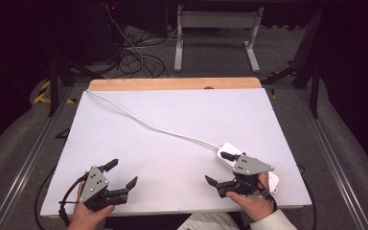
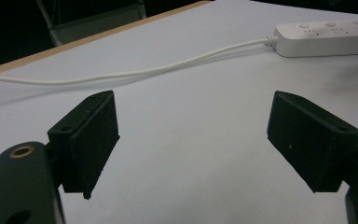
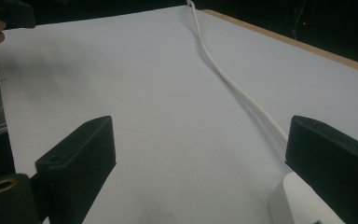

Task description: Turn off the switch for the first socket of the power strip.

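White power strip point(image 1: 230, 155) lies near-right on the table point(image 1: 172, 139), long axis running near-right to far-left, its cord point(image 1: 148, 123) trailing to the far-left corner. Right hand-held gripper point(image 1: 216, 168) sits directly over it, jaws spread wide, empty. Left hand-held gripper point(image 1: 123, 173) well apart at near left, also open, empty. Right is nearer.

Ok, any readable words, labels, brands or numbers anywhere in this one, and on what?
None can be read.
The white power strip shows socket markings on its top, too small and blurred to read.
The white table and the white cable carry no text.
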A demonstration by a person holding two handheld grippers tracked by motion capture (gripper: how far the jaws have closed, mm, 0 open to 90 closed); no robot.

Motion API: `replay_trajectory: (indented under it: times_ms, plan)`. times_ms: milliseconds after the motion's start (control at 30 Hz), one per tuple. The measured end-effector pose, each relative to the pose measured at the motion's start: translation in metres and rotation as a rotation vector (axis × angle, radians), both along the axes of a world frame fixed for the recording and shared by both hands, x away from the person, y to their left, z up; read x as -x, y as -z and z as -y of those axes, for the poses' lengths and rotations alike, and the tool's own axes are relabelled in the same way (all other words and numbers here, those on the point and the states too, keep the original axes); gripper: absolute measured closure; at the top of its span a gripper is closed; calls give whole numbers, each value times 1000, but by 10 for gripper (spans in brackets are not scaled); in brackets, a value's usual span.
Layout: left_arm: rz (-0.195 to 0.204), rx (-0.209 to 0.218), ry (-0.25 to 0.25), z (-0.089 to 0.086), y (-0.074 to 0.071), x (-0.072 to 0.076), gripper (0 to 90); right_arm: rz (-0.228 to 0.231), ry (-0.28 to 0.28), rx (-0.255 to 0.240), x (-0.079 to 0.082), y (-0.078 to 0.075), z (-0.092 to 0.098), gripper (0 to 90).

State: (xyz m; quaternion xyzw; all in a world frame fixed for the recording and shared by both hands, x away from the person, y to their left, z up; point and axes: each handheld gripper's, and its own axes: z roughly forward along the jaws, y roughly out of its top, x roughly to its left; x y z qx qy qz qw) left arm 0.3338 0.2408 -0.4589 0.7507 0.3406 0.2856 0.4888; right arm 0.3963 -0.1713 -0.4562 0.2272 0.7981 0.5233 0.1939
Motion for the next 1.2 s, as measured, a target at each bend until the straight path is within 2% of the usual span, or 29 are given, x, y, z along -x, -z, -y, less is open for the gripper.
replay_trajectory:
  times_ms: [433,633,767,867,967,1100,1200]
  plan:
    - [2,-9,-9,0,0,0,175,10,-4,3,2,-2,-1,101]
    - [-22,27,0,-2,-2,0,172,11,-6,14,1,-2,-1,109]
    - [-18,16,-2,-1,-2,0,172,4,-6,17,1,-2,-1,119]
    - [-14,0,-2,0,-2,0,170,-4,-17,19,2,-3,0,159]
    - [-11,-2,-2,1,-2,1,170,1,-34,43,2,-7,0,263]
    - [-10,-3,-3,1,-2,1,170,-2,-32,36,1,-12,2,303]
    - [-9,-3,-4,1,-2,1,170,-5,-36,50,1,-16,3,345]
